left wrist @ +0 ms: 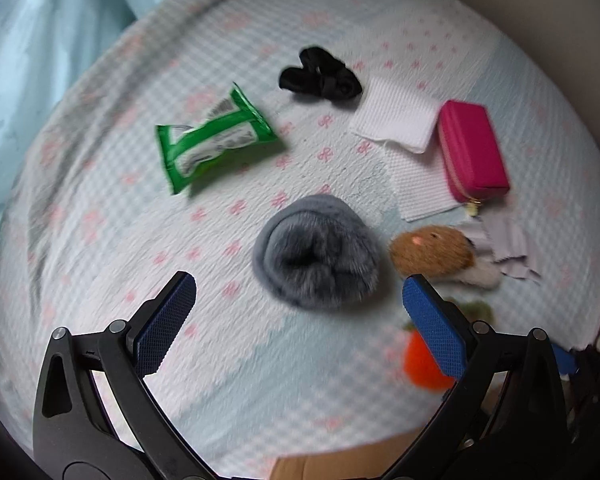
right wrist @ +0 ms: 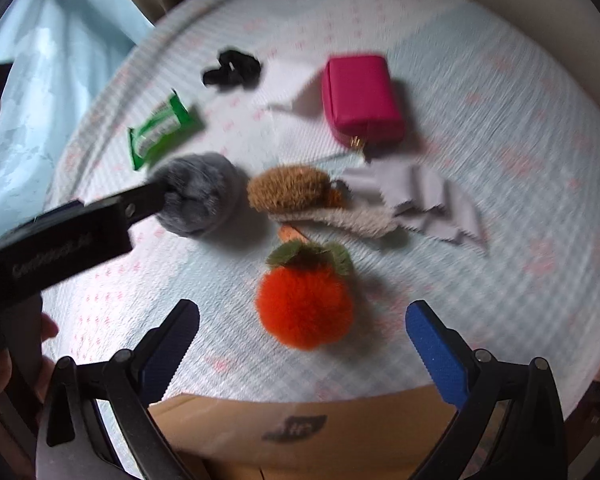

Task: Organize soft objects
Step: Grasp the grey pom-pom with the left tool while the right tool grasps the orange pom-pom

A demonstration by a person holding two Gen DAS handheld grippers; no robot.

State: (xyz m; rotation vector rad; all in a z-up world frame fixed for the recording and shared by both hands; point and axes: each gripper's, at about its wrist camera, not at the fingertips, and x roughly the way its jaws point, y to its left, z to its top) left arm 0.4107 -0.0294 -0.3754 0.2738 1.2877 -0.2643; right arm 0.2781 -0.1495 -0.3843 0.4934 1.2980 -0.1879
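Soft objects lie on a pale patterned bedspread (left wrist: 100,240). A grey furry ball (left wrist: 318,254) lies just ahead of my open, empty left gripper (left wrist: 300,300); it also shows in the right wrist view (right wrist: 198,194). A brown plush toy (left wrist: 432,252) lies to its right, and shows in the right wrist view (right wrist: 288,192). An orange fluffy fruit plush (right wrist: 305,304) with green leaves lies just ahead of my open, empty right gripper (right wrist: 303,324); its edge shows in the left wrist view (left wrist: 422,360). The left gripper's body (right wrist: 60,236) crosses the right wrist view.
A green wrapped packet (left wrist: 212,140), a black fabric bundle (left wrist: 320,76), a white cloth (left wrist: 396,118), a pink zip pouch (left wrist: 472,150) and a grey cloth (right wrist: 424,196) lie further back. A cardboard box (right wrist: 300,428) sits at the near bed edge. Light blue curtain (left wrist: 40,60) at left.
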